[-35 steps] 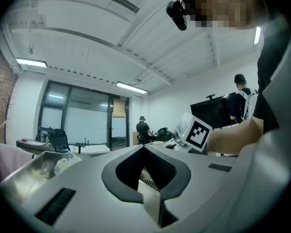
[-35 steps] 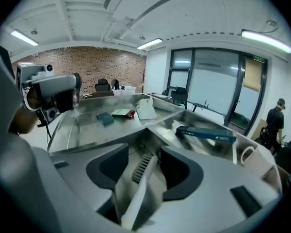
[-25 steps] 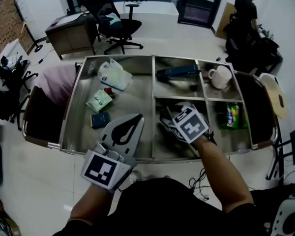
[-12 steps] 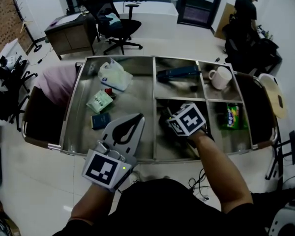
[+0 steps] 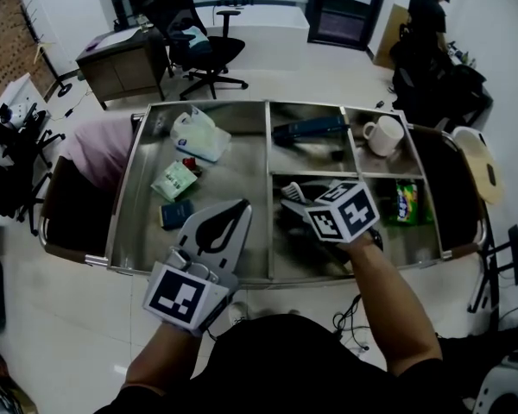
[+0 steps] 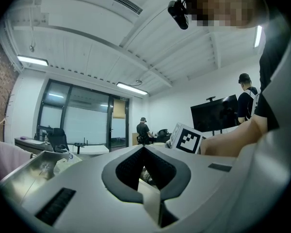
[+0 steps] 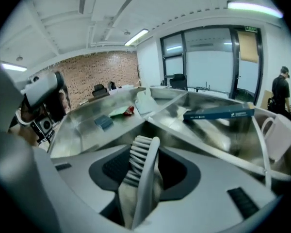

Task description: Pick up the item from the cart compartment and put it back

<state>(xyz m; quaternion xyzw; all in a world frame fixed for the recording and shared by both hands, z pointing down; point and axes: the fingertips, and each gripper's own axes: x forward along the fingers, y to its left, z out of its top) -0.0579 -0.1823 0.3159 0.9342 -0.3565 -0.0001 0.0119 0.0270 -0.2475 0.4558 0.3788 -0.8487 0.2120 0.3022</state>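
A white brush [image 7: 141, 174] with a row of bristles stands upright between the jaws of my right gripper [image 7: 144, 152]. Those jaws are closing and the pads press on its handle. In the head view the right gripper [image 5: 295, 198] hovers over the cart's middle front compartment [image 5: 281, 248], with the brush head [image 5: 292, 191] poking out past the tips. My left gripper [image 5: 233, 210] hangs above the cart's front rim, over the big left compartment. Its jaws meet at the tips with nothing in them, which the left gripper view [image 6: 144, 149] also shows.
The steel cart [image 5: 121, 222] holds a white bag [image 5: 198, 133], a green packet [image 5: 173, 178], a dark blue booklet [image 5: 176, 211], a long blue box [image 5: 311, 128], a white mug [image 5: 385, 134] and a green pouch [image 5: 406, 203]. A person [image 5: 432, 11] stands far back right near office chairs.
The right gripper dipped into the middle compartment, then came up and swung right; the brush head now sticks out between its jaws. The left gripper stayed still.
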